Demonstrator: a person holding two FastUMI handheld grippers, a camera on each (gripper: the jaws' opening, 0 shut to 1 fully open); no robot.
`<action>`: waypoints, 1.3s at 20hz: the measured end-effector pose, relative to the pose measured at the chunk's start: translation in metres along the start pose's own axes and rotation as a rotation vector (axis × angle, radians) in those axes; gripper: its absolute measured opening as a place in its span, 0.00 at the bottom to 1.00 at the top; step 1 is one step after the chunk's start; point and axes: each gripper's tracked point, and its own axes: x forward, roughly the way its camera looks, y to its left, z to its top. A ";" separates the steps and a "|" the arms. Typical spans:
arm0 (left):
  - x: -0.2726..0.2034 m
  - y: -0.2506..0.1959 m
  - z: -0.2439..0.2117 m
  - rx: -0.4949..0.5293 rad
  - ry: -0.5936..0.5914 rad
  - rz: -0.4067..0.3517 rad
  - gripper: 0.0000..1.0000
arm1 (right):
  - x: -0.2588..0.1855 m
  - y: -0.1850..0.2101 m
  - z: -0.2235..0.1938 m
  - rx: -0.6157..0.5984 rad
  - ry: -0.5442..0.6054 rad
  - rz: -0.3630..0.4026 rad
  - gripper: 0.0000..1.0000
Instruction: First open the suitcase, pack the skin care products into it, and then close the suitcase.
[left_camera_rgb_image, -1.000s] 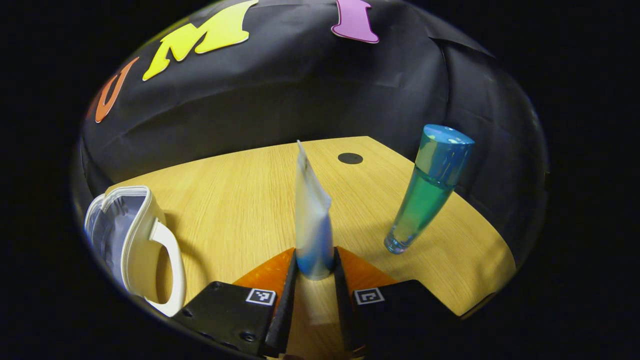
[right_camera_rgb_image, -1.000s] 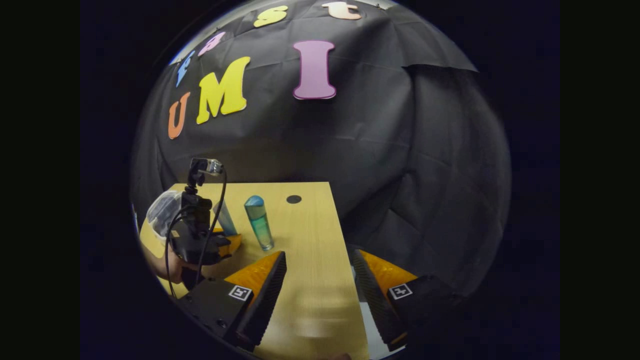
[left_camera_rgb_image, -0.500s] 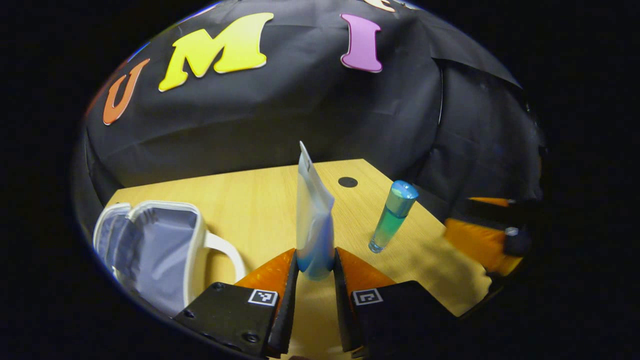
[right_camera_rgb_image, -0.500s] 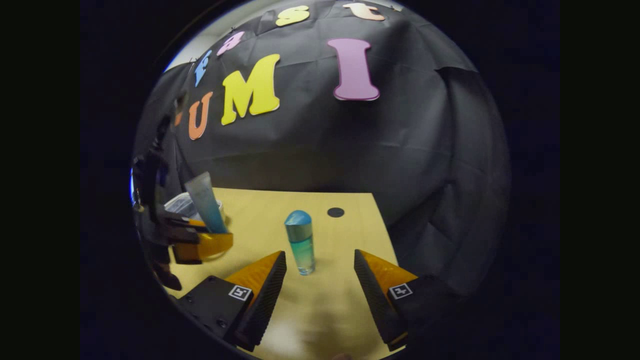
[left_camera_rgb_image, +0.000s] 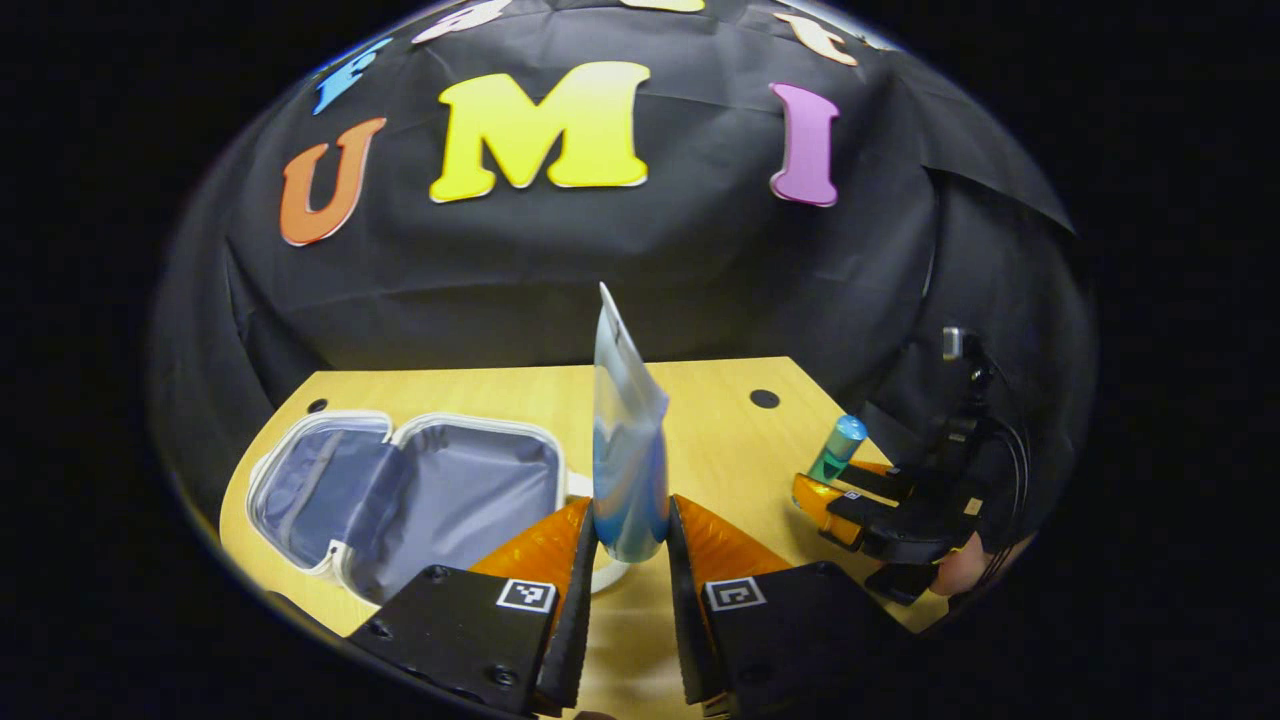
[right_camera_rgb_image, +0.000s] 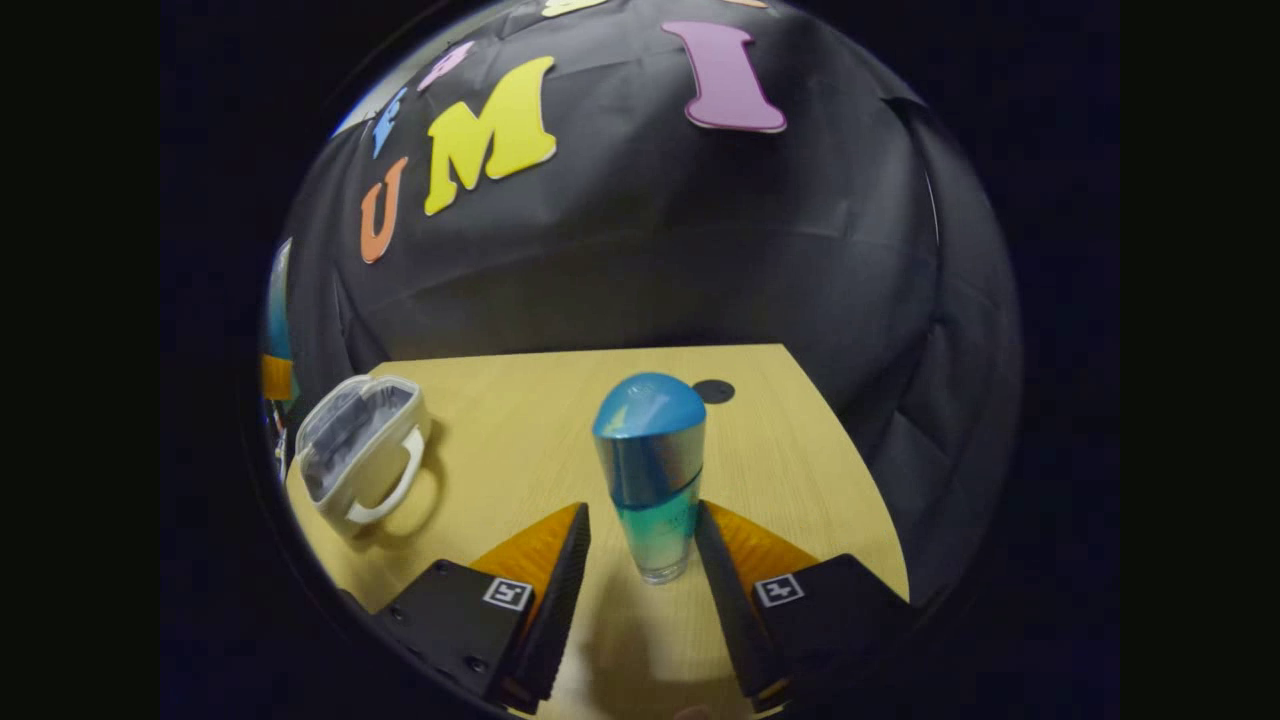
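Note:
My left gripper (left_camera_rgb_image: 630, 510) is shut on the lower end of a white and blue tube (left_camera_rgb_image: 625, 430), which stands upright above the table. The small white suitcase (left_camera_rgb_image: 400, 490) lies open just left of it, its grey lining bare. In the right gripper view the suitcase (right_camera_rgb_image: 360, 455) sits at the left. A blue-capped bottle of teal liquid (right_camera_rgb_image: 650, 470) stands upright on the table between the fingers of my right gripper (right_camera_rgb_image: 642, 515), which is open with a small gap on each side. The left gripper view also takes in that bottle (left_camera_rgb_image: 838, 448) and the right gripper (left_camera_rgb_image: 850, 490).
The wooden table (left_camera_rgb_image: 720, 430) ends at the black cloth wall behind and on the right. A small black round hole (right_camera_rgb_image: 714, 391) marks its far right corner. A hand (left_camera_rgb_image: 955, 570) holds the right gripper at the table's right edge.
My left gripper has risen and pulled back with the tube, so the open suitcase now lies below it. My right gripper has moved up to the bottle, and its fingers have narrowed around it.

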 end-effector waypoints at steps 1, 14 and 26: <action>-0.005 0.011 0.002 -0.027 0.003 0.018 0.40 | 0.004 -0.002 0.000 0.015 0.007 -0.012 0.60; -0.013 0.145 -0.022 0.040 0.041 -0.002 0.41 | -0.097 0.021 0.053 0.050 0.044 -0.031 0.35; 0.061 0.181 -0.138 -0.012 0.357 -0.028 0.40 | -0.227 0.086 0.094 0.161 0.025 -0.100 0.34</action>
